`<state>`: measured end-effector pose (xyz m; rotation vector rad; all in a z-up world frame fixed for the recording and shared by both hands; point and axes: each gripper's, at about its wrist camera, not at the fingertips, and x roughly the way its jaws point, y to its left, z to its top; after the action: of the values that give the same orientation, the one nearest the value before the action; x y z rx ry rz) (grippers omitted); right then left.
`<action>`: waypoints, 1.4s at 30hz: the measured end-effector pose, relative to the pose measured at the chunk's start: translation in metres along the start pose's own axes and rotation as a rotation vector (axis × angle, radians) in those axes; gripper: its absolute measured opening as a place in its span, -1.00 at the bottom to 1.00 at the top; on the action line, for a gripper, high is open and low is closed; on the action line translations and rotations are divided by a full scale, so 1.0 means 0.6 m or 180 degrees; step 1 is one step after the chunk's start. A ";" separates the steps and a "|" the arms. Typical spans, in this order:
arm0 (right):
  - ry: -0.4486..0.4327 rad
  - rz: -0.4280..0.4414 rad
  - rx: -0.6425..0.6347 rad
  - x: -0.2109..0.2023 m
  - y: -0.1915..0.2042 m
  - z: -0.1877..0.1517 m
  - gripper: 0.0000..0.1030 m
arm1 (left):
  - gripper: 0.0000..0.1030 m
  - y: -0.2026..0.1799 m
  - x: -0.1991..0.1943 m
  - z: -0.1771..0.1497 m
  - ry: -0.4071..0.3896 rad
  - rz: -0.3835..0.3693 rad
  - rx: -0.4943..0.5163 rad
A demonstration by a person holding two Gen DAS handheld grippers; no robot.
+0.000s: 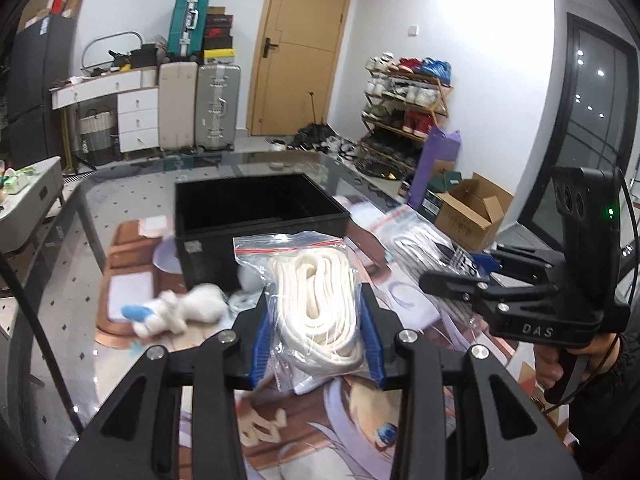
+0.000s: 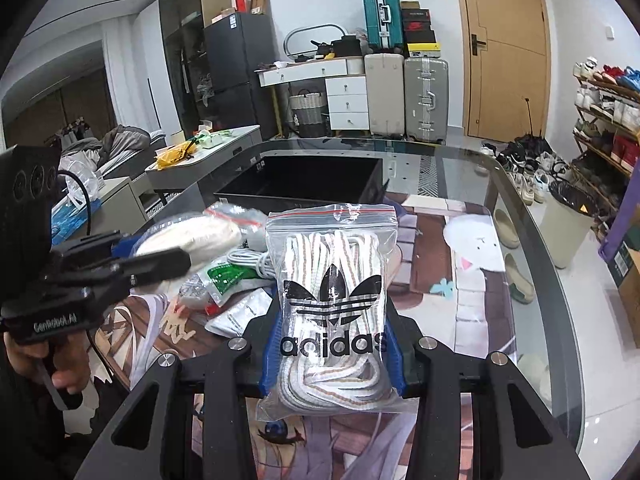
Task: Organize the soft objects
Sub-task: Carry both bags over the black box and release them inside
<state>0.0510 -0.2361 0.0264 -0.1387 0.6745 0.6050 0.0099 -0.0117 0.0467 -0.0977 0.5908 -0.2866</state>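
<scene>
My left gripper (image 1: 316,340) is shut on a clear zip bag of white rope (image 1: 312,296) and holds it above the table, in front of the open black box (image 1: 256,216). My right gripper (image 2: 332,344) is shut on a clear adidas zip bag of striped white laces (image 2: 332,280), also lifted, with the black box (image 2: 304,184) beyond it. The left gripper with its rope bag (image 2: 188,240) shows at the left of the right wrist view. The right gripper (image 1: 452,276) shows at the right of the left wrist view with its lace bag (image 1: 420,240).
A white plush toy (image 1: 180,312) lies left of the box. A white cable (image 2: 252,260), a green-printed packet (image 2: 220,280) and a silver pouch (image 2: 240,312) lie on the picture mat (image 2: 472,292) over the glass table (image 2: 520,200). Suitcases and a shoe rack stand behind.
</scene>
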 end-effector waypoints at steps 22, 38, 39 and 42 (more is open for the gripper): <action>0.0092 0.0028 -0.0201 0.090 0.003 0.118 -0.17 | -0.27 0.079 0.063 0.080 -0.0174 0.0278 -0.0072; 0.0259 -0.0004 -0.0415 0.166 -0.001 0.180 -0.17 | -0.27 0.105 0.124 0.104 -0.0113 0.0350 -0.0118; 0.0277 -0.0002 -0.0432 0.172 -0.001 0.184 -0.17 | -0.27 0.106 0.129 0.105 -0.0102 0.0358 -0.0122; 0.0329 -0.0003 -0.0487 0.191 0.004 0.194 -0.17 | -0.27 0.111 0.143 0.109 -0.0067 0.0377 -0.0145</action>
<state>0.1838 -0.1433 0.0456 -0.3144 0.7277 0.6519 0.1303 0.0275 0.0437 -0.1090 0.5800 -0.1570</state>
